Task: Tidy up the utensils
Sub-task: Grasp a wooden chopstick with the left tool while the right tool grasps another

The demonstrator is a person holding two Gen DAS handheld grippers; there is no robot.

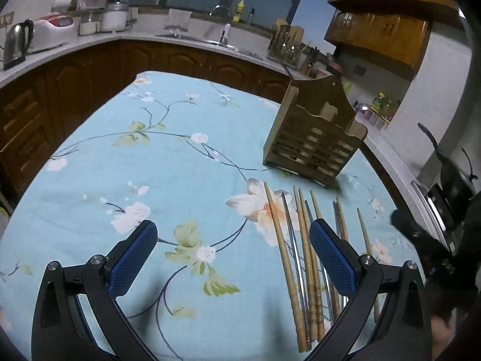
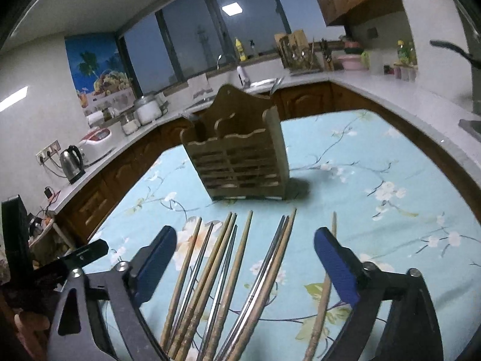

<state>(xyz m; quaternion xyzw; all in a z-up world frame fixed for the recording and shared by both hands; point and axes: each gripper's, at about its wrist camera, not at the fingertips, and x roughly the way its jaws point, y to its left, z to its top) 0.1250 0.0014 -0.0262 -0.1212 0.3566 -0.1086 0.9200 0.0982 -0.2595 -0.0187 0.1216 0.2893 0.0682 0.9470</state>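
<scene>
Several wooden and metal chopsticks (image 2: 228, 273) lie side by side on the flowered blue tablecloth (image 2: 375, 210). My right gripper (image 2: 245, 258) hangs open just above them, most of the sticks lying between its blue pads, none pressed. A slatted wooden utensil holder (image 2: 240, 156) stands upright beyond the chopsticks' tips. In the left wrist view the same chopsticks (image 1: 293, 264) lie at the right, partly under the right pad. My left gripper (image 1: 233, 255) is open over bare cloth to their left. The holder (image 1: 312, 138) stands further back on the right.
Dark wooden cabinets and a pale counter (image 1: 90, 42) curve around the table's far side, bearing a kettle (image 1: 16, 43), jars, a sink and a knife block. A dark pan (image 1: 451, 177) sits at the right. The other gripper's black body (image 2: 60, 267) shows at the left edge.
</scene>
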